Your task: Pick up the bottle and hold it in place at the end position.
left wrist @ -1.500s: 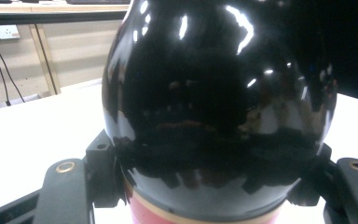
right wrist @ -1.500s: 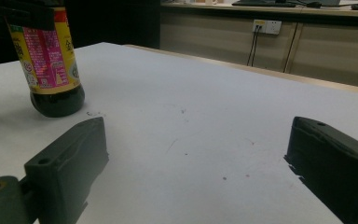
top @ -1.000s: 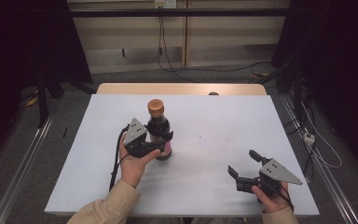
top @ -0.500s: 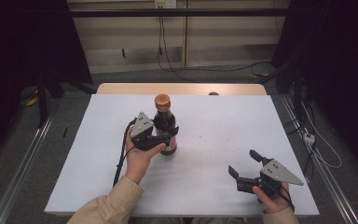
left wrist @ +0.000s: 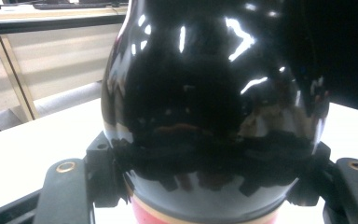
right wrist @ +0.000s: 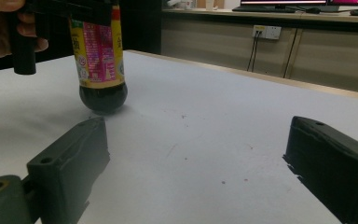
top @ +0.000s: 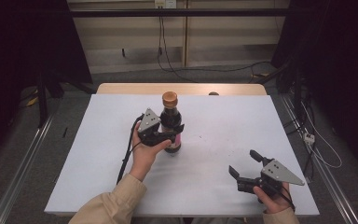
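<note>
One dark bottle (top: 171, 122) with one brown cap (top: 169, 98) stands on one white table (top: 223, 126), along with two handheld grippers, the left gripper (top: 173, 133) and the right gripper (top: 244, 163), each held in one of two hands.

The worktop (top: 214, 186) is evenly and softly lit while its surroundings fall dark. White glare streaks the dark bottle (left wrist: 205, 93), which sits close to the lens and slightly soft. Shadows are faint.
</note>
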The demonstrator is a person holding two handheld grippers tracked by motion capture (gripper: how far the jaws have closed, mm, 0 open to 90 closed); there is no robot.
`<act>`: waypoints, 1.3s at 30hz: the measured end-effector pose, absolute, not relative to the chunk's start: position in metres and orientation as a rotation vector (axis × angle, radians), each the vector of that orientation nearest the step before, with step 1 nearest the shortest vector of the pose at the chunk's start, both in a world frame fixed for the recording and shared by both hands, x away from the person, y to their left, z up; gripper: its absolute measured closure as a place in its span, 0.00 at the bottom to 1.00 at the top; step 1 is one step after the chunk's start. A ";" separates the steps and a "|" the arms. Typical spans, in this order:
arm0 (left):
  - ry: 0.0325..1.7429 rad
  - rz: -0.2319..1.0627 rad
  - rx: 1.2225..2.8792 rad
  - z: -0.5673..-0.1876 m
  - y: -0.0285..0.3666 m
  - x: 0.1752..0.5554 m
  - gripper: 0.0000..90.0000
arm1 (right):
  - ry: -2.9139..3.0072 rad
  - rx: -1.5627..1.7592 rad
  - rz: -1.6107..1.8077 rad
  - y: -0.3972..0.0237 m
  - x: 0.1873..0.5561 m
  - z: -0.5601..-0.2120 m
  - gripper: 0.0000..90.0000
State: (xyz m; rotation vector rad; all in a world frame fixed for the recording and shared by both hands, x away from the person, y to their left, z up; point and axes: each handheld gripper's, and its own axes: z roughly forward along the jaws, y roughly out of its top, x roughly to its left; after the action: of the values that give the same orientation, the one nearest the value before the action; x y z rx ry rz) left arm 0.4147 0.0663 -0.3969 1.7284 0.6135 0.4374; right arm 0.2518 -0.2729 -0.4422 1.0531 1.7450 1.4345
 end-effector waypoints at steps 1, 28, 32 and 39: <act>0.616 0.438 1.724 -0.397 0.065 0.416 0.34 | 1.745 1.054 1.435 -0.273 0.252 -0.442 0.06; 0.588 0.428 1.733 -0.399 0.047 0.435 0.34 | 1.746 1.070 1.441 -0.275 0.251 -0.444 0.06; 0.586 0.428 1.733 -0.399 0.045 0.437 0.34 | 1.749 1.070 1.444 -0.275 0.251 -0.444 0.06; 0.581 0.422 1.736 -0.402 0.041 0.440 0.34 | 1.749 1.070 1.444 -0.276 0.251 -0.444 0.06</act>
State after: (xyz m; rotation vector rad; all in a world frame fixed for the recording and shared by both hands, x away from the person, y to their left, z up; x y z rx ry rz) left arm 0.4396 0.0413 -0.4019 1.7364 0.5806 0.4219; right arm 0.2508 -0.2759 -0.4442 1.0699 1.7490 1.4441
